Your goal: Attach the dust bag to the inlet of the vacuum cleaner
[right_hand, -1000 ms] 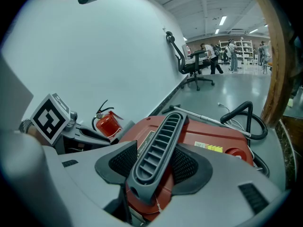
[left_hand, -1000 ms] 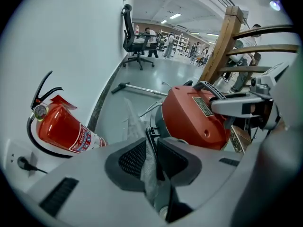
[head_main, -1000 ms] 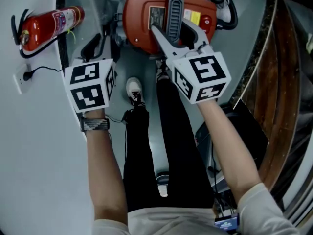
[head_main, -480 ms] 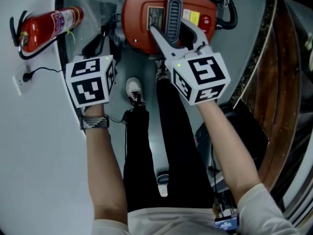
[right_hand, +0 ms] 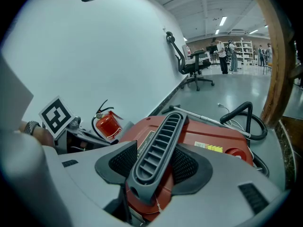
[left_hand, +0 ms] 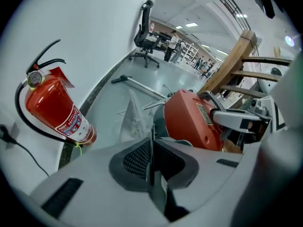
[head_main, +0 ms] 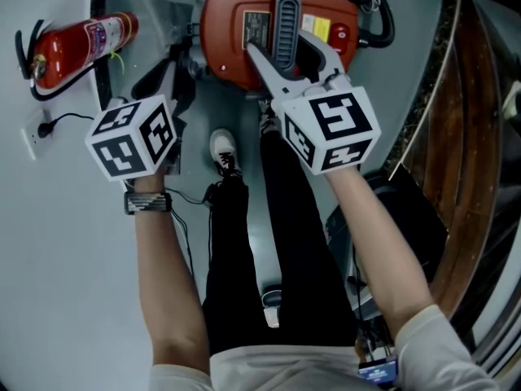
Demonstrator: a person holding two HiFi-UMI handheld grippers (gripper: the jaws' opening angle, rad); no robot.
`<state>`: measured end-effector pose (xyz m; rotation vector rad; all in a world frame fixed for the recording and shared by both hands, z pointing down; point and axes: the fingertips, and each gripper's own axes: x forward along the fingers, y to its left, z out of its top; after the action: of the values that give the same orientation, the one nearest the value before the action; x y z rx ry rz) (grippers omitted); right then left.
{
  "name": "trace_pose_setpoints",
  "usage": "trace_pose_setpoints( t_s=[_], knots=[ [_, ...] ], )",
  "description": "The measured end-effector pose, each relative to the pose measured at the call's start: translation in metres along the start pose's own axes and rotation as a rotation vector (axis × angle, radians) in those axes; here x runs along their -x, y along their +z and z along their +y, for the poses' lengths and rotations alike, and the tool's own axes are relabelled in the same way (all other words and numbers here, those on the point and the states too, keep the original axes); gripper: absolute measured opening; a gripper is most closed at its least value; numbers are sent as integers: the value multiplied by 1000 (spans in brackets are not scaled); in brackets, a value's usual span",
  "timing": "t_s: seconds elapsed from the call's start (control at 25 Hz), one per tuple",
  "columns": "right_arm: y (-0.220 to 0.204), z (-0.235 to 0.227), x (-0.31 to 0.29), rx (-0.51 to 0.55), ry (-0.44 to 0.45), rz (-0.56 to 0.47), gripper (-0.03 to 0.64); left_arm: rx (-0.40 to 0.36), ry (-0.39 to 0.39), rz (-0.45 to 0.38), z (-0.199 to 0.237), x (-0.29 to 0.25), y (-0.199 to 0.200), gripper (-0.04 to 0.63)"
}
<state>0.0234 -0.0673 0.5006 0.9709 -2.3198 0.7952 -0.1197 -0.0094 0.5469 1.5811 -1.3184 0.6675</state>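
The weak point is my left gripper [left_hand: 151, 143]. Its jaws have just been closing and now stand almost together, with only a thin sheet edge showing between the pads [left_hand: 135, 157]. I take that edge for a fold of the dust bag [left_hand: 135, 119], the pale crumpled thing rising from the floor just beside the vacuum cleaner [head_main: 236, 31], on its left as I look down. So slight a bite could slide off the moment I pull, or tear the thin material, and the bag would then drop back short of the inlet. I cannot make out the inlet in any view, so I could also bring the bag's mouth to the wrong place on the drum or seat it crooked. My right gripper [right_hand: 154, 161] is clamped across the black ribbed handle [head_main: 285, 19] on the orange-red lid, pads pressing on both its sides. If that hold eases, or I lean on it, the machine may swivel away from the bag as I push. The black hose [right_hand: 246, 117] coils on the floor at the vacuum's other side, apart from the bag. As for containers, the bag looks limp and I cannot see inside it. The vacuum's drum is shut under its lid, its contents hidden. The red fire extinguisher [left_hand: 52, 108] sits by the wall, apart from both.
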Motion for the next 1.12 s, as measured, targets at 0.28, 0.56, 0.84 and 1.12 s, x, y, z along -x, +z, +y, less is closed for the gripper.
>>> trace_pose_setpoints(
  t_s=[0.28, 0.56, 0.84, 1.12],
  knots=[
    [0, 0, 0, 3, -5, -1, 212, 66, -33, -19, -6, 0, 1, 26],
    [0, 0, 0, 5, -8, -2, 212, 64, -48, -2, -10, -2, 0, 26],
    [0, 0, 0, 5, -12, -2, 212, 76, -7, 19, -12, -2, 0, 28],
    [0, 0, 0, 10, -17, -5, 212, 120, 5, 15, -15, -4, -1, 29]
  ],
)
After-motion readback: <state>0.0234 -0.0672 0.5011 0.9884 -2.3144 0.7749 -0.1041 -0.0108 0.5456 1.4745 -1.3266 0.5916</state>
